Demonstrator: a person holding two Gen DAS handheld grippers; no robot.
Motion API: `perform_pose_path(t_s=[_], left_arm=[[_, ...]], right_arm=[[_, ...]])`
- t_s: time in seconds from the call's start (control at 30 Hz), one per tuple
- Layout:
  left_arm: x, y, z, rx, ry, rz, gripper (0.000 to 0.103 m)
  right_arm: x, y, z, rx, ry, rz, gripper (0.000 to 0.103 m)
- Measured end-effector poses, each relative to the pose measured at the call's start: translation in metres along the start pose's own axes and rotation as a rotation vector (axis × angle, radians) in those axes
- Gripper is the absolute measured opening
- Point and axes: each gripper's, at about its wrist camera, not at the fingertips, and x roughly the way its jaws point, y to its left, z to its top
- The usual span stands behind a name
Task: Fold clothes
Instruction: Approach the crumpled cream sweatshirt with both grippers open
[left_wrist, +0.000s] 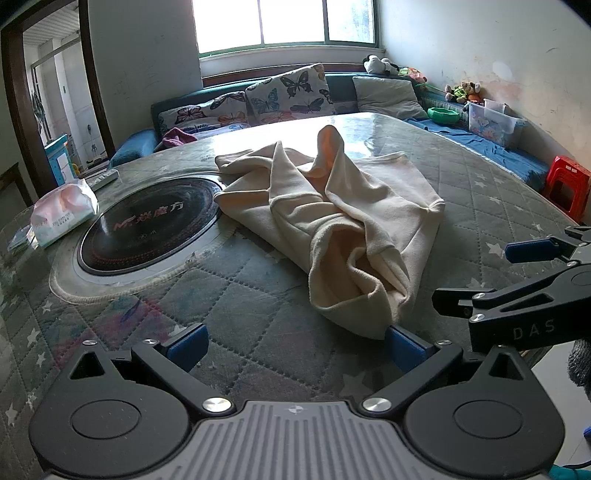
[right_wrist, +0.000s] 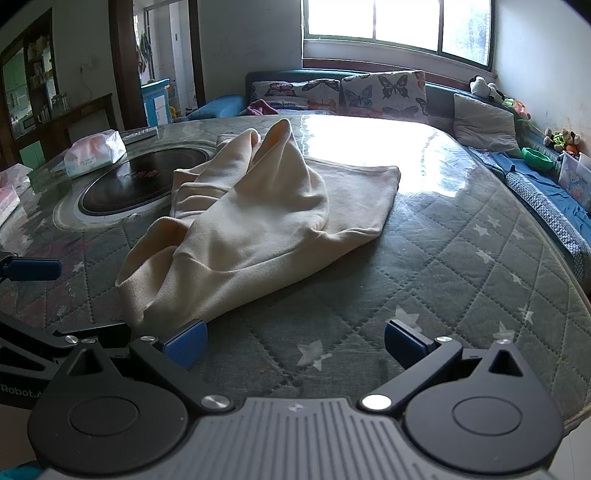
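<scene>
A crumpled cream garment (left_wrist: 332, 221) lies bunched on the quilted table cover (left_wrist: 240, 295), with folds standing up at its far side. My left gripper (left_wrist: 295, 349) is open at the table's near edge, its right blue pad (left_wrist: 404, 347) touching the garment's nearest corner. In the right wrist view the same garment (right_wrist: 251, 221) spreads ahead and to the left. My right gripper (right_wrist: 293, 343) is open, nothing between its fingers, its left pad (right_wrist: 186, 341) just at the cloth's near hem. The right gripper also shows at the left wrist view's right edge (left_wrist: 517, 280).
A round black cooktop (left_wrist: 147, 229) is set into the table at the left, with a tissue pack (left_wrist: 62, 214) beside it. A sofa with butterfly cushions (left_wrist: 288, 92) runs behind the table. A red stool (left_wrist: 567, 188) stands at the right.
</scene>
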Motion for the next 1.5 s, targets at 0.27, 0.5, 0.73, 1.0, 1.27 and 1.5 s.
perform_pose_path(t_s=[0.27,0.5,0.73,1.0,1.27,1.5], left_arm=[[0.001,0.000,0.002,0.000,0.002,-0.001,0.103],[0.004,0.001,0.005,-0.001,0.009,-0.008,0.103],[0.009,0.003,0.009,-0.002,0.014,-0.016,0.103],[0.008,0.009,0.014,-0.005,0.009,-0.020,0.103],[0.006,0.017,0.024,-0.006,-0.010,-0.025,0.103],[0.011,0.029,0.036,-0.021,-0.024,-0.011,0.103]], right_arm=[[0.002,0.000,0.001,-0.003,0.003,0.000,0.103],[0.004,0.000,0.003,-0.005,0.008,-0.001,0.103],[0.006,-0.001,0.007,-0.001,0.012,0.002,0.103],[0.008,0.001,0.014,-0.005,0.008,0.017,0.103],[0.009,0.001,0.024,-0.007,-0.008,0.046,0.103],[0.013,-0.002,0.037,-0.010,-0.029,0.071,0.103]])
